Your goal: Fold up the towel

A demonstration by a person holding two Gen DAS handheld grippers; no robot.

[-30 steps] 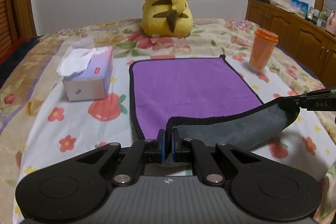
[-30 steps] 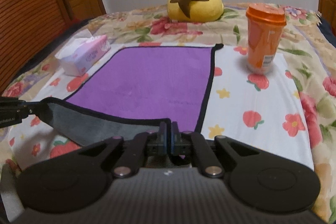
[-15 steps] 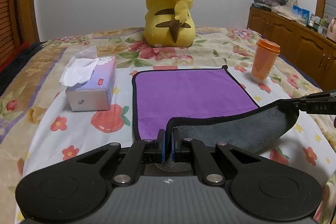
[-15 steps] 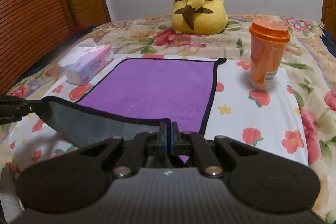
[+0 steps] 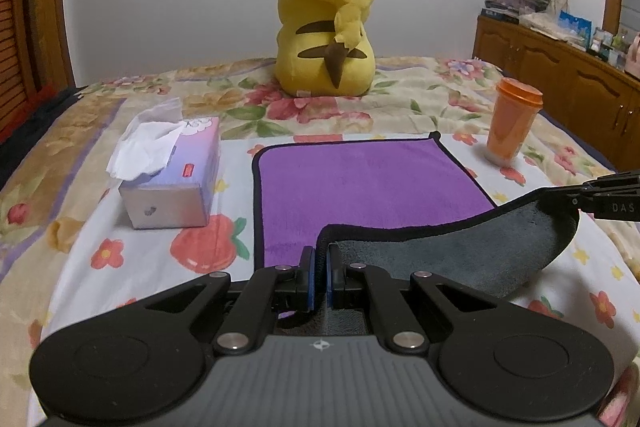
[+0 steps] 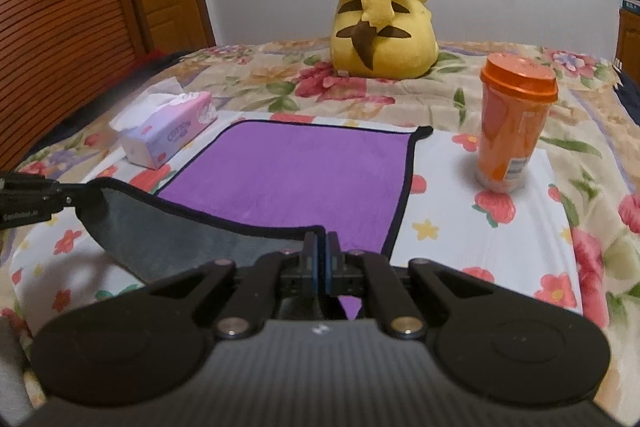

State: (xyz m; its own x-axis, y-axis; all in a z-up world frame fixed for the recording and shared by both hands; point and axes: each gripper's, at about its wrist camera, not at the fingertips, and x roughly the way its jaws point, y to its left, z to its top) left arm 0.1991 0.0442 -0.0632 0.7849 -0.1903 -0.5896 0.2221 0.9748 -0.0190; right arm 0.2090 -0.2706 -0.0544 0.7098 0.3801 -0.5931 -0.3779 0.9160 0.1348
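Pinching towel (image 5: 360,183) corners, both grippers' fingers (image 5: 308,279) clamp; tissue box (image 5: 172,183) holds tissues.

Plush matt cloth towel (image 5: 360,183); glossy plastic cup (image 6: 512,131).

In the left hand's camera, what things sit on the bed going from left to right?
Tissue box → purple towel → orange cup. The Pikachu plush sits farther back, above the towel.
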